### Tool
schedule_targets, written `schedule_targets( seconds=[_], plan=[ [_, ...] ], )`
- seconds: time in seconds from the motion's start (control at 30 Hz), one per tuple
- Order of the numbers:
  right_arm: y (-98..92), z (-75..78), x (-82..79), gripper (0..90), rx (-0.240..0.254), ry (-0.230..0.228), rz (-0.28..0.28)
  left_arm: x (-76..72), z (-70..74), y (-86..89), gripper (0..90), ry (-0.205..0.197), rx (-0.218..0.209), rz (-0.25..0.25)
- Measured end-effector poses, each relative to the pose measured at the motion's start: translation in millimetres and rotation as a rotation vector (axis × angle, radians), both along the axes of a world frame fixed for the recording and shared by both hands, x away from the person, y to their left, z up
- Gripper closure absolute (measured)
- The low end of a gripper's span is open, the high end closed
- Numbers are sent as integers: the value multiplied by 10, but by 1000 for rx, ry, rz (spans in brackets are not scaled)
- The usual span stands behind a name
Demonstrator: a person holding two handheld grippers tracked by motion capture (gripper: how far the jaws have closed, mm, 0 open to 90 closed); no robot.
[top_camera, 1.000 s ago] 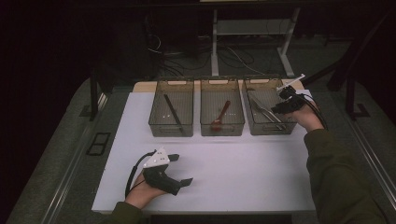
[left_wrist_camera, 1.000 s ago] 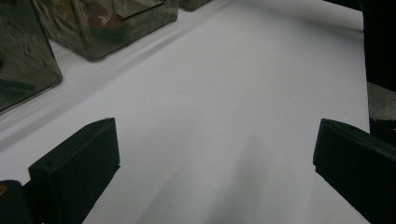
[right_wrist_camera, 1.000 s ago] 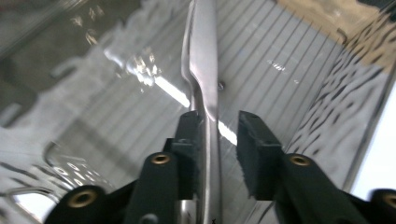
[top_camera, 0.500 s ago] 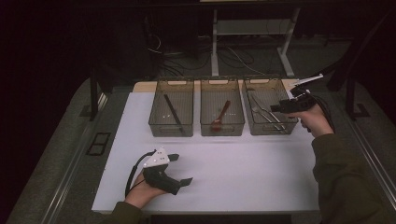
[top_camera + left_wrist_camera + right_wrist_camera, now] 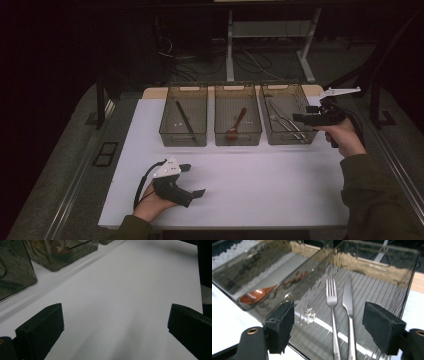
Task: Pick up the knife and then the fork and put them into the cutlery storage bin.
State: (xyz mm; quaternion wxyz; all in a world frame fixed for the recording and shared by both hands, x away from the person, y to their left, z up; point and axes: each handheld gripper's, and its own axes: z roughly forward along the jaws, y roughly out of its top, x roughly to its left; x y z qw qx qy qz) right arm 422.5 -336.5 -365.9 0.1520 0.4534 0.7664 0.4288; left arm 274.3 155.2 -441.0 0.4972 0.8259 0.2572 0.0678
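My right hand-held gripper (image 5: pixel 328 327) has just been opening, nothing between its jaws, beside the right bin (image 5: pixel 287 132) where fork (image 5: pixel 332 312) and knife (image 5: pixel 349 312) lie. My left hand-held gripper (image 5: pixel 115 332) rests open on the counter (image 5: pixel 260 175).

In the right gripper view we lose the handles of the fork (image 5: pixel 332 312) and the knife (image 5: pixel 349 315) below the bottom edge, and the clear wall of the middle bin (image 5: pixel 262 277) smears the wooden spoon (image 5: pixel 255 295) into ripples. In the high view we cannot make out what the thin dark utensil (image 5: pixel 185 121) in the left bin (image 5: pixel 183 137) is; it is too small and dim. In the left gripper view the picture's edges cut off the bins (image 5: pixel 15 267) at the top left, their contents only brown blurs
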Motion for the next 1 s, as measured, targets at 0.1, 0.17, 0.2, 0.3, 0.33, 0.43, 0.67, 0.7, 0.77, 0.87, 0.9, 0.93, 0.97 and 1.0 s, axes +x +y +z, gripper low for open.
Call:
schedule_targets(
  seconds=[0.1,0.17,0.2,0.3,0.33,0.43,0.67,0.7,0.77,0.87,0.9,0.93,0.97,1.0],
  plan=[
    [19,23,-84,227,8,-28,6,3,1,-1,0,0,3,1],
    [44,23,-136,219,15,-40,9,3,3,-2,0,1,4,3],
    [57,18,-159,214,14,-49,17,5,6,-2,0,1,5,6],
    [110,6,-242,195,10,-65,36,11,10,1,0,-1,-1,11],
    [127,3,-269,193,17,-67,43,12,11,3,0,0,0,12],
    [172,-7,-356,188,43,-79,63,14,12,10,0,-1,0,12],
    [290,-63,-570,182,53,-102,106,4,13,20,0,0,-2,11],
    [306,-76,-603,182,55,-100,110,3,14,24,0,-2,0,9],
    [334,-109,-670,182,49,-108,119,-1,17,30,0,-3,-4,9],
    [371,-159,-763,182,56,-109,140,-7,22,44,0,-5,-5,8],
    [385,-173,-787,182,53,-106,145,-8,23,46,0,-5,-8,8],
    [401,-184,-812,182,49,-104,150,-8,25,48,0,-5,-8,8],
    [415,-194,-838,182,43,-109,155,-8,26,48,0,-5,-10,8],
    [428,-205,-865,182,42,-113,158,-11,27,48,0,-4,-12,8]
  ],
)
